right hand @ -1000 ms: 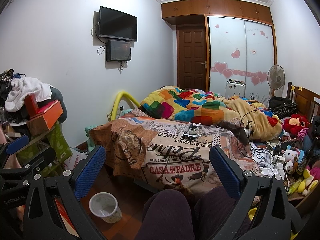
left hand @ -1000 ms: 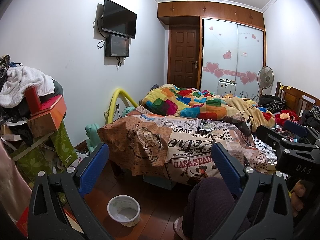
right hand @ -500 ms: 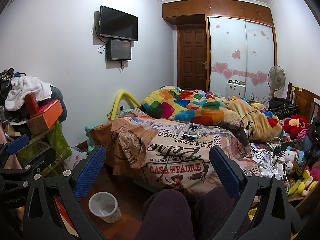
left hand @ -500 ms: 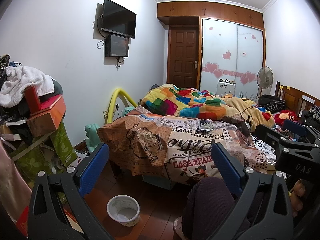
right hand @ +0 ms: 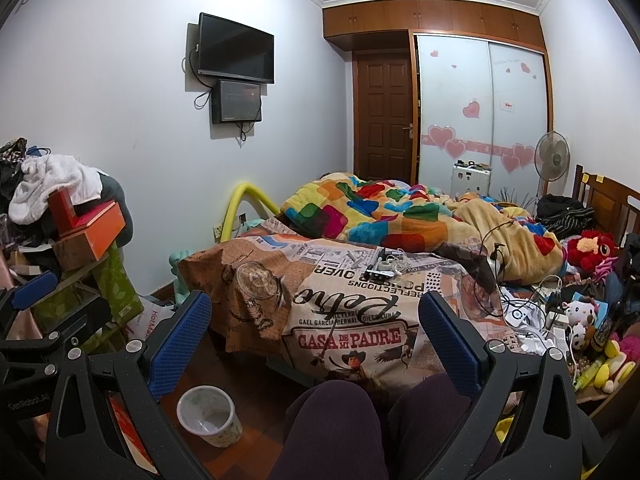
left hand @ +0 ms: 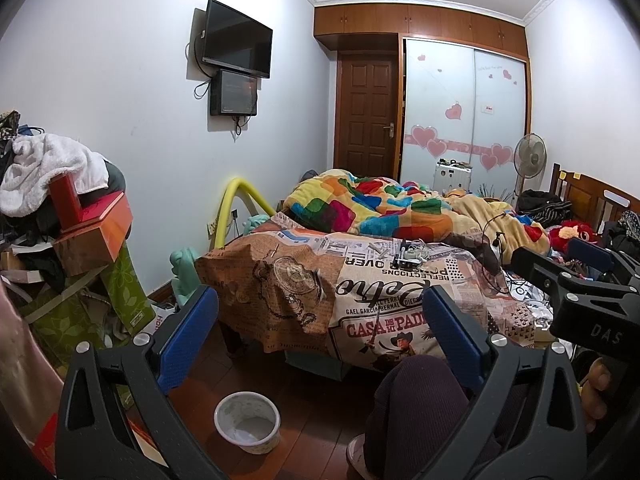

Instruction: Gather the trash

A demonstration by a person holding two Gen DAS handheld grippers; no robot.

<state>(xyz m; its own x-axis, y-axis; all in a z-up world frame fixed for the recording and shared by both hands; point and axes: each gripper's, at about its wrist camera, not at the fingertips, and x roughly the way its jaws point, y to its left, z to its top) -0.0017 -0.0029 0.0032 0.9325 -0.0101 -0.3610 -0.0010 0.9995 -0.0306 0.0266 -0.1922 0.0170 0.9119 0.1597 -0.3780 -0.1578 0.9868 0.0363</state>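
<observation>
Sitting at the foot of a messy bed [right hand: 344, 320], both tongs are spread wide with nothing between the blue pads. The left tongs [left hand: 320, 344] point at the printed "CASA DE MI PADRE" sheet [left hand: 384, 320], and the right tongs [right hand: 316, 344] aim at much the same spot from a bit further right. In the left wrist view the right tongs show up at 3 o'clock as a black frame, with a bit of the hand visible under it.

A small white trash bin [left hand: 247, 422] stands upright on the wooden floor [left hand: 304, 396] at about 6 o'clock in the left view, just beside the left pad; in the right view it sits at 7 o'clock. It looks mostly hollow, can't tell what's at the bottom. The person's knees in dark trousers [right hand: 332, 428] fill the low centre.

On the sheet, at roughly 12 o'clock from the tongs, lies a small heap of bits [right hand: 384, 266], too small to make out. A colourful blanket [right hand: 368, 212] is bunched up behind it. At 9 o'clock there's a stack of boxes [left hand: 92, 232] with a white towel [left hand: 48, 168] on top.
</observation>
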